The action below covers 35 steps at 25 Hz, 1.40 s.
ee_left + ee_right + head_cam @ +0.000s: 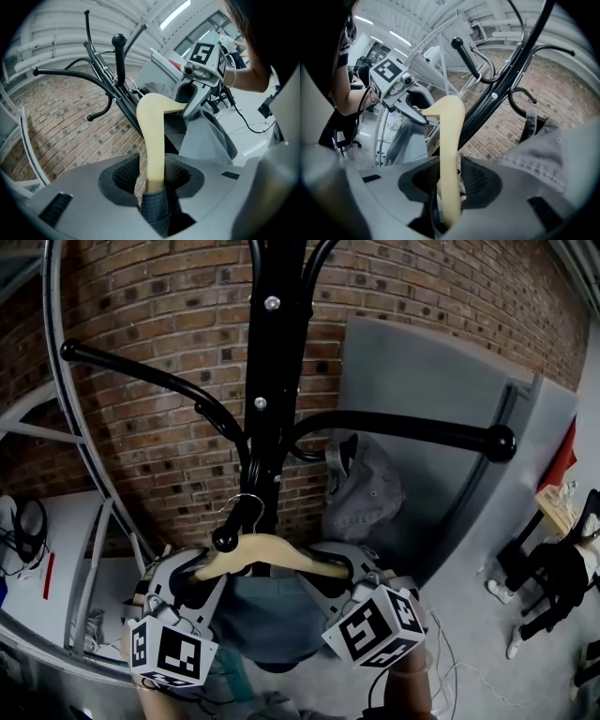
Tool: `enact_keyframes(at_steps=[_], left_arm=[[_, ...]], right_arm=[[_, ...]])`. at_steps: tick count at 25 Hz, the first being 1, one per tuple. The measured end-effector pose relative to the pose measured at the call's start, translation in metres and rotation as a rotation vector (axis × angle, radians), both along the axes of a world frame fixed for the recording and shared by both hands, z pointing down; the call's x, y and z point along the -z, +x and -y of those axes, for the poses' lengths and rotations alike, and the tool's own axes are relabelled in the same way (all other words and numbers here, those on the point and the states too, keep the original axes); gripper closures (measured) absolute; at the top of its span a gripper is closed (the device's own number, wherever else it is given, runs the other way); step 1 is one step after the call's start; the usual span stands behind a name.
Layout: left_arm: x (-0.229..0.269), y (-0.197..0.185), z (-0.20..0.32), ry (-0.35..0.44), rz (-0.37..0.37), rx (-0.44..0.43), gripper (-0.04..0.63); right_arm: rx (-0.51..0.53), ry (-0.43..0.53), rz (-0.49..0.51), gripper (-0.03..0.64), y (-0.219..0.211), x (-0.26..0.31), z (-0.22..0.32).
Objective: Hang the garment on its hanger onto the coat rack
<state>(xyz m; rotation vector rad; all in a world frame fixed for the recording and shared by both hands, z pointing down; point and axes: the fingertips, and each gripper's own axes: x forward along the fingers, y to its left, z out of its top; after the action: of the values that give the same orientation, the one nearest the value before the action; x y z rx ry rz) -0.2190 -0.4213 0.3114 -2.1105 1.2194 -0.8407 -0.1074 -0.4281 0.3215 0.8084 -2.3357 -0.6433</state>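
Observation:
A pale wooden hanger (272,554) carries a grey-blue garment (272,615). Its wire hook (246,502) sits over a low, ball-tipped arm (225,538) of the black coat rack (272,381). My left gripper (192,570) is at the hanger's left end and my right gripper (361,577) at its right end. In the left gripper view the hanger arm (152,140) runs between the jaws of my left gripper (152,176), with a gap beside it. In the right gripper view the hanger arm (450,154) likewise lies loose between the jaws of my right gripper (450,180). Both stand open.
A grey garment (366,488) hangs from another arm of the rack. A brick wall (159,324) and a grey panel (441,399) stand close behind. A curved metal frame (70,418) and a white table (66,521) are on the left. A person (553,577) stands at the right.

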Motion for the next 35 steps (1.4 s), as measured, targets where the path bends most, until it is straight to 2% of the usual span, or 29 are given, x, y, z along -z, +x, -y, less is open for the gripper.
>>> enact_keyframes(at_steps=[6, 10, 15, 22, 30, 35], left_arm=[[0.007, 0.002, -0.008, 0.022, -0.016, 0.005, 0.44], [0.024, 0.01, -0.02, 0.073, -0.08, -0.03, 0.436], [0.031, 0.018, -0.042, 0.101, -0.076, -0.034, 0.436], [0.032, 0.024, -0.073, 0.117, -0.111, -0.02, 0.436], [0.036, 0.036, -0.115, 0.143, -0.17, -0.011, 0.436], [0.021, 0.041, -0.14, 0.097, -0.218, 0.004, 0.437]], right_arm=[[-0.006, 0.048, 0.029, 0.494, 0.008, 0.011, -0.012], [-0.011, 0.062, 0.042, 0.494, 0.015, 0.015, -0.021], [-0.016, 0.066, 0.055, 0.494, 0.023, 0.015, -0.034], [-0.065, -0.029, 0.177, 0.494, 0.04, 0.018, -0.053], [0.02, -0.078, 0.204, 0.532, 0.042, -0.003, -0.09], [0.04, -0.102, 0.205, 0.561, 0.049, -0.013, -0.113]])
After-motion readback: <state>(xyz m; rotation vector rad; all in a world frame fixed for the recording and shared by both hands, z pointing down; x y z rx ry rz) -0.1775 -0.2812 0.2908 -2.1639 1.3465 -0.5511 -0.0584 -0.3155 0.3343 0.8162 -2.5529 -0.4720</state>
